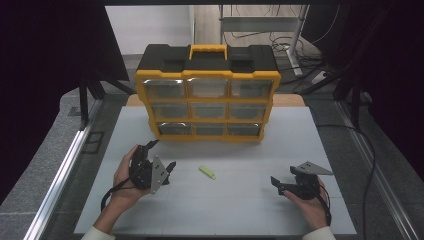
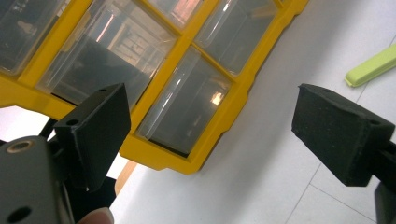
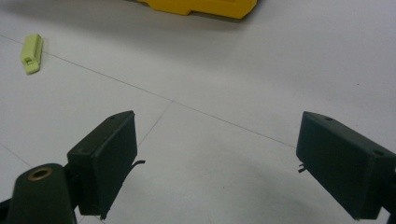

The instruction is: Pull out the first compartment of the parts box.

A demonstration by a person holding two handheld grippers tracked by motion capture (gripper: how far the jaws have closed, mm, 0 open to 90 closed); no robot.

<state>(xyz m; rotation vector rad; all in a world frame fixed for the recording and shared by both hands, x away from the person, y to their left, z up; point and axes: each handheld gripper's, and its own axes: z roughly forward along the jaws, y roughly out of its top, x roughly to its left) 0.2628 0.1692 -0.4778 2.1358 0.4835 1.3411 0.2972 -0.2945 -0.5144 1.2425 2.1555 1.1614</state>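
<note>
- Now the left claw [image 1: 161,156] stands with its black jaws wide apart and nothing between them, held in the person's left hand [image 1: 126,176] low over the bench's left front part.
- In the left gripper view that claw [image 2: 210,135] is rolled to one side and looks across the bench at the lower corner of the drawer cabinet, with the green piece off past its far jaw.
- The right claw [image 1: 276,184] is likewise spread open and empty, held in the right hand [image 1: 309,200] over the right front part of the bench, its jaws pointing left.
- In the right gripper view that claw [image 3: 215,161] frames bare bench surface between its two jaws.
- Between the two claws, nearer the left one yet touched by neither, a small flat lime-green plastic piece [image 1: 207,172] lies on the bench; it also appears at the upper right of the left gripper view [image 2: 373,65] and the upper left of the right gripper view [image 3: 32,53].
- Behind it stands an upright yellow-and-black plastic drawer cabinet [image 1: 208,100] with nine clear drawers in three rows, all pushed in, and a yellow carry handle on top.
- Everything rests on the pale grey bench [image 1: 240,210], marked with faint seam lines.
</note>
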